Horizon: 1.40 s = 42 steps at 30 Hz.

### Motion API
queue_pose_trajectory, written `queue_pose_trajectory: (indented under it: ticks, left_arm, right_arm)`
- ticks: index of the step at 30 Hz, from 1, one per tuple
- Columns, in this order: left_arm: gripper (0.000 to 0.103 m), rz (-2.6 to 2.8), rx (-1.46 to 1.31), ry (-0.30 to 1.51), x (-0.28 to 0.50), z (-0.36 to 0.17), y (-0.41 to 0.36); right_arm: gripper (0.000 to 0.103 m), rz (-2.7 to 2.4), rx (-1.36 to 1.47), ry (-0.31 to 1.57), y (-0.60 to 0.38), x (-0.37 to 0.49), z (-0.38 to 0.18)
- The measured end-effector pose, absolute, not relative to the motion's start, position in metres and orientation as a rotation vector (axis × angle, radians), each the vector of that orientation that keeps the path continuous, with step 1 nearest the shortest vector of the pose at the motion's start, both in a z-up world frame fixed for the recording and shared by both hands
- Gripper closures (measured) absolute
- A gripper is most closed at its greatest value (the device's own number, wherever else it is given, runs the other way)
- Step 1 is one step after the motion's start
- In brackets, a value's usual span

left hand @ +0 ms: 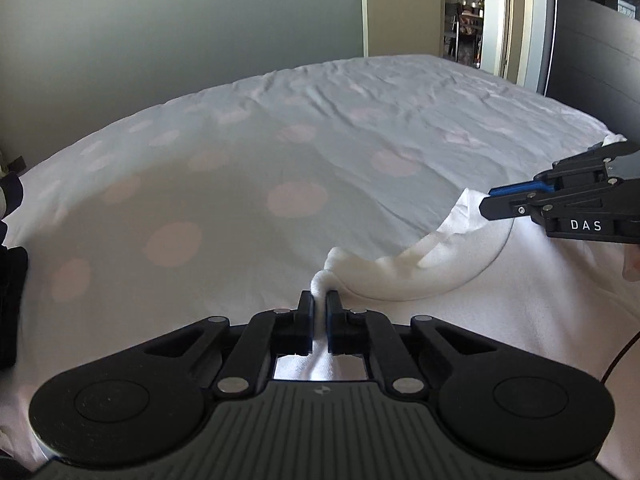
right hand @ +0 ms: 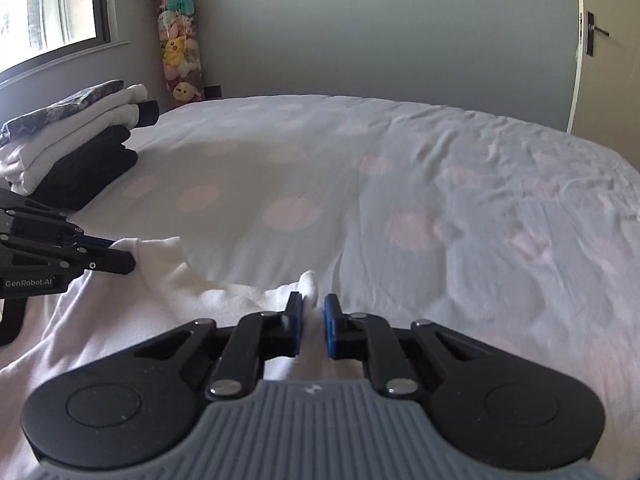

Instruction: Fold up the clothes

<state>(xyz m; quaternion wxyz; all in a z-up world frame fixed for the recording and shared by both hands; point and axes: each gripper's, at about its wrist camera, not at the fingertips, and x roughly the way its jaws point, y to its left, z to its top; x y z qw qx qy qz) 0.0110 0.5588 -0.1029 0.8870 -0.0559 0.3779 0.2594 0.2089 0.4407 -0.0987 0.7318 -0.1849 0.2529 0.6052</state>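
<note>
The fingers (left hand: 307,312) of the left gripper (left hand: 319,300) are closed on a bunched fold of the white garment (left hand: 400,276), the cloth pinched up between them. The right gripper (right hand: 313,304) likewise has its fingers (right hand: 330,316) clamped on a raised fold of the same garment, at its other shoulder, with the neckline sagging between the two grips. The garment lies at the near edge of the bed (left hand: 280,140), whose white cover with pale pink dots stretches bare towards the wall. A stack of folded clothes (right hand: 76,140) sits at the bed's far left corner, well apart from the garment. A net of plush toys (right hand: 180,40) hangs in the room's corner.
</note>
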Motion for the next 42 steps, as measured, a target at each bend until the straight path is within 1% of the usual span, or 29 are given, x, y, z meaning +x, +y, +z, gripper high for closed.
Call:
queue_pose_trajectory:
  ticks: [5,8,9,11,12,13,14,19,22,27,30,35,39,42]
  left_arm:
    - [0.096,0.544,-0.119,0.861,0.027,-0.144,0.57]
    - [0.094,0.545,-0.13,0.849,0.02,-0.151,0.571]
    - [0.092,0.546,-0.134,0.845,0.018,-0.153,0.571]
    - [0.084,0.55,-0.148,0.838,0.013,-0.154,0.573]
    - [0.075,0.554,-0.159,0.837,0.011,-0.151,0.574]
    - [0.066,0.562,-0.175,0.832,0.008,-0.149,0.576]
    - [0.065,0.57,-0.193,0.824,0.002,-0.144,0.577]
    - [0.064,0.609,-0.275,0.781,-0.039,-0.115,0.576]
    - [0.059,0.657,-0.318,0.765,-0.075,-0.097,0.567]
    - [0.059,0.765,-0.363,0.799,-0.14,-0.083,0.542]
    - [0.059,0.835,-0.397,0.844,-0.177,-0.085,0.522]
    - [0.058,0.871,-0.528,0.901,-0.231,-0.104,0.482]
    - [0.058,0.911,-0.575,0.938,-0.254,-0.121,0.453]
    - [0.058,0.9,-0.604,0.933,-0.265,-0.133,0.434]
  right_arm:
    - [0.09,1.293,-0.496,0.58,0.467,0.209,-0.134]
    - [0.09,1.283,-0.502,0.616,0.47,0.213,-0.153]
    - [0.087,1.282,-0.492,0.622,0.469,0.214,-0.157]
    - [0.084,1.28,-0.465,0.632,0.467,0.216,-0.157]
    - [0.078,1.276,-0.456,0.642,0.466,0.217,-0.156]
    - [0.069,1.271,-0.448,0.65,0.465,0.217,-0.155]
    - [0.067,1.264,-0.445,0.65,0.463,0.217,-0.152]
    - [0.067,1.25,-0.416,0.631,0.438,0.212,-0.13]
    - [0.063,1.241,-0.402,0.631,0.411,0.204,-0.117]
    - [0.062,1.251,-0.379,0.701,0.35,0.182,-0.102]
    - [0.062,1.261,-0.378,0.745,0.309,0.161,-0.097]
    - [0.061,1.255,-0.372,0.753,0.246,0.125,-0.094]
    - [0.06,1.226,-0.333,0.77,0.203,0.102,-0.099]
    - [0.059,1.181,-0.314,0.763,0.177,0.089,-0.111]
